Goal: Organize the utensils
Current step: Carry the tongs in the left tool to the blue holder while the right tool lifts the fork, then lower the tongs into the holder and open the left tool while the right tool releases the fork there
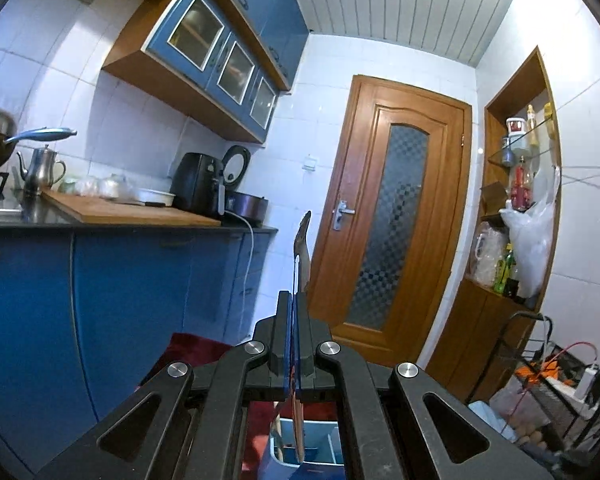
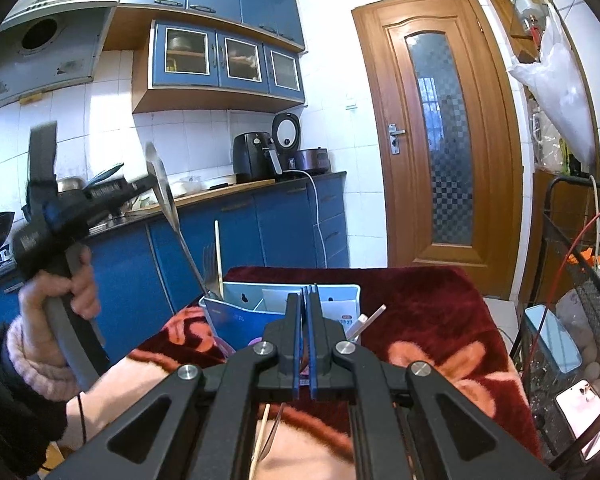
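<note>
A light-blue utensil holder (image 2: 260,304) with several compartments stands on the dark red floral cloth (image 2: 420,300). In the right wrist view a hand holds my left gripper (image 2: 150,183) up at the left, shut on the wide end of a long metal spoon (image 2: 168,204). The spoon's thin shaft slants down to the holder's left compartment, beside a fork (image 2: 210,262) and a chopstick (image 2: 217,256). In the left wrist view the left gripper (image 1: 293,294) clamps that spoon (image 1: 303,240) edge-on above the holder (image 1: 320,440). My right gripper (image 2: 305,296) is shut just in front of the holder. Short dark prongs show at its tips.
A flat metal handle (image 2: 367,319) lies just right of the right gripper. Blue cabinets and a counter (image 2: 260,184) with appliances run along the left, a wooden door (image 2: 440,140) stands behind. A wire rack (image 2: 572,280) and a phone (image 2: 584,400) crowd the right side.
</note>
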Motion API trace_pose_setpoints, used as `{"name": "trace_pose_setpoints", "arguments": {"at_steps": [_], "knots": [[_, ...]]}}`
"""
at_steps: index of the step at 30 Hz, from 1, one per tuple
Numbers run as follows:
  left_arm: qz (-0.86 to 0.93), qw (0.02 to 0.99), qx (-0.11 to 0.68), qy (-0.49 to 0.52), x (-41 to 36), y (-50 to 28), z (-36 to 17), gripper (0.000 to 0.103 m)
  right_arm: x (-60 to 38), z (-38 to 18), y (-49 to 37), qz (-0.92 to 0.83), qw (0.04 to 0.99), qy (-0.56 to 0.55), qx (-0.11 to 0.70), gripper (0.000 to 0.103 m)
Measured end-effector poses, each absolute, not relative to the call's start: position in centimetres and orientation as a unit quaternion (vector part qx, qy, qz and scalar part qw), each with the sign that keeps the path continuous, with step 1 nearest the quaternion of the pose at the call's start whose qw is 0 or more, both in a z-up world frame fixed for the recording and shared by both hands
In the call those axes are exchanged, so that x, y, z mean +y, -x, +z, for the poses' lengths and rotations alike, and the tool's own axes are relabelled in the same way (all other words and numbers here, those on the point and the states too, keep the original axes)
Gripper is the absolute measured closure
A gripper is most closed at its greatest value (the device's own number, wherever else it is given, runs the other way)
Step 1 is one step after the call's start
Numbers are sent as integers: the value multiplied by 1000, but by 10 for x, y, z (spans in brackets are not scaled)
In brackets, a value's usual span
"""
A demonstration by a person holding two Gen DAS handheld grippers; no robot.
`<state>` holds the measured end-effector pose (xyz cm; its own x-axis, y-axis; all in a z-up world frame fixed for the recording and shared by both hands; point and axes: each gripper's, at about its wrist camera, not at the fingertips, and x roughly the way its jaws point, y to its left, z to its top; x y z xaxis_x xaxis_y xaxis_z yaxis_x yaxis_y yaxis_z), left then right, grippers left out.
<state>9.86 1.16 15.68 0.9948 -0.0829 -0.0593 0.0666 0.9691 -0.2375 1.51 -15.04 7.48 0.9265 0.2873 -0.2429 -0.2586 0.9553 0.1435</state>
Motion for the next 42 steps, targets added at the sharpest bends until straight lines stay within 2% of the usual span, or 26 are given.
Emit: {"name": "trace_pose_setpoints", "arguments": {"at_steps": [26, 31, 42], "knots": [[-53, 989, 87, 105, 1, -123, 93, 103, -146, 143, -59, 57, 997, -4, 44, 99], [-60, 989, 90, 105, 1, -123, 89, 103, -141, 142, -81, 37, 998, 10, 42, 99], [-74, 986, 104, 104, -1, -126, 79, 103, -140, 101, -122, 34, 994, -1, 104, 99]]}}
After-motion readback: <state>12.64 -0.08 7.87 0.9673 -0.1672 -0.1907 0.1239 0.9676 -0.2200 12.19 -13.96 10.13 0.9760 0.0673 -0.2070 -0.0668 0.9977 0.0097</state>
